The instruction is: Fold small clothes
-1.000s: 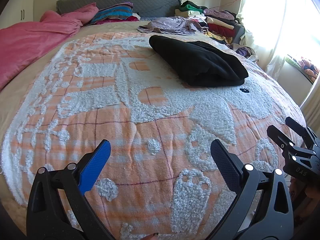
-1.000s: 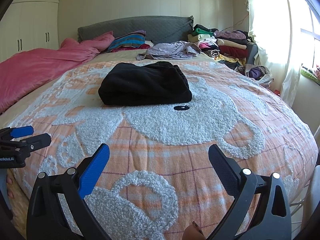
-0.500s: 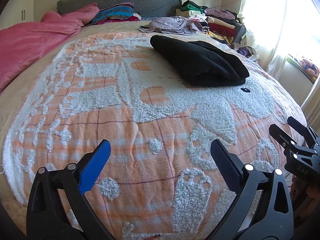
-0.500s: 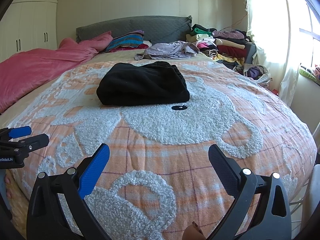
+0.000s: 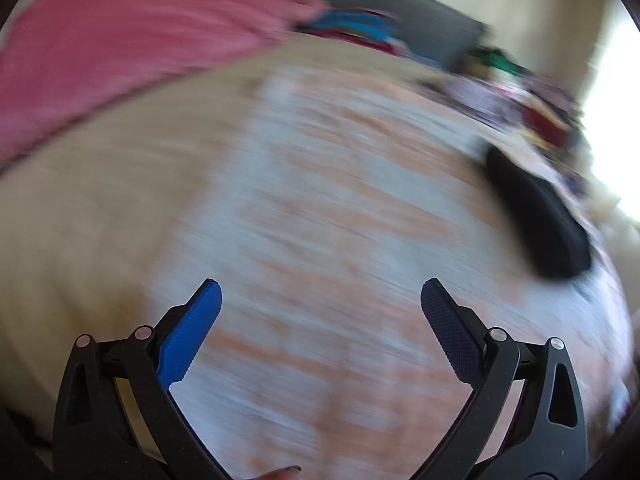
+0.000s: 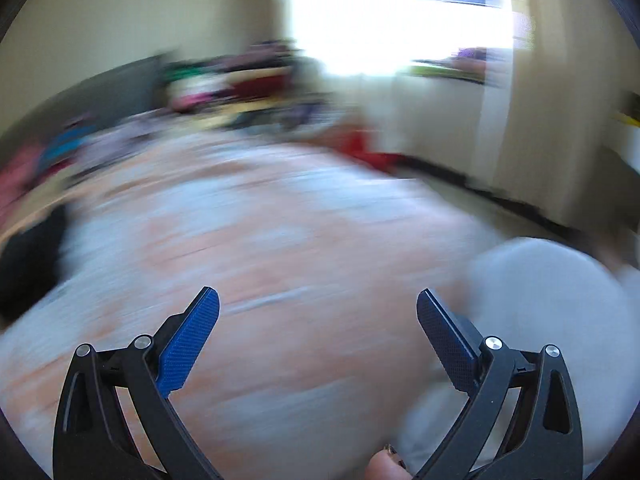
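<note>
Left wrist view, nearest first: my left tongs (image 5: pixel 320 300) sit at the bottom of the frame, spread wide with nothing between the blue pad and the dark one, and a fingertip (image 5: pixel 280 474) shows at the lower edge. Beyond them the orange-and-white bedspread (image 5: pixel 320 220) is smeared by motion blur, so I cannot read its pattern. The black folded garment (image 5: pixel 540 220) lies at the right of the frame, well apart from the tongs, on the bedspread. Farther back, a pink duvet (image 5: pixel 120 48) fills the upper left and a blurred clothes pile (image 5: pixel 532 108) sits at upper right. In the right wrist view my right tongs (image 6: pixel 318 308) are likewise released and empty; a pale grey rounded shape (image 6: pixel 540 320) sits just beside the right pad, but I cannot tell what it is. The black garment shows only as a dark smear at the left edge, and the bright window (image 6: pixel 400 12) washes out the top. My worry: with both views this blurred, I would judge any reach now risky, since I could pinch the bedspread instead of clothing, or knock the folded garment open.
</note>
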Demonstrator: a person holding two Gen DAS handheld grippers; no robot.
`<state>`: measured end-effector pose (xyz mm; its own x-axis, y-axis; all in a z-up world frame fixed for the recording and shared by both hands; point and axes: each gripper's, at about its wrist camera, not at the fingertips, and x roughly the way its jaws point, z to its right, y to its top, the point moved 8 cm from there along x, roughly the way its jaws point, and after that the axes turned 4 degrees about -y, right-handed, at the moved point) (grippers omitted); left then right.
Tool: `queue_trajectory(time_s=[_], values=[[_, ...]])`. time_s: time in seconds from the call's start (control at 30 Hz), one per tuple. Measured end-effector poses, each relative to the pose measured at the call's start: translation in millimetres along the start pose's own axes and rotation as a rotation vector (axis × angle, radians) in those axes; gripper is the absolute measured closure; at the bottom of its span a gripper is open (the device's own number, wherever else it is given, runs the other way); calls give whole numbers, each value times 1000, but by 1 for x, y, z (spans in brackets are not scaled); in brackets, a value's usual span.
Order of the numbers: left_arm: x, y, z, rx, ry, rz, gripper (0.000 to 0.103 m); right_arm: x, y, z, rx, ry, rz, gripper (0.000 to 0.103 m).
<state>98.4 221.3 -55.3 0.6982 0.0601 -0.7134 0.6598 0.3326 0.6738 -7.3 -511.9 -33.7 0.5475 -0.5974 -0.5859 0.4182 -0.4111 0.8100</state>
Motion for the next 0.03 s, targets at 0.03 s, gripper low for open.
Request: queue_trajectory(time_s=[0.03], values=[[3, 14, -37, -22, 96, 13, 9, 22, 8, 43, 45, -109, -23, 5]])
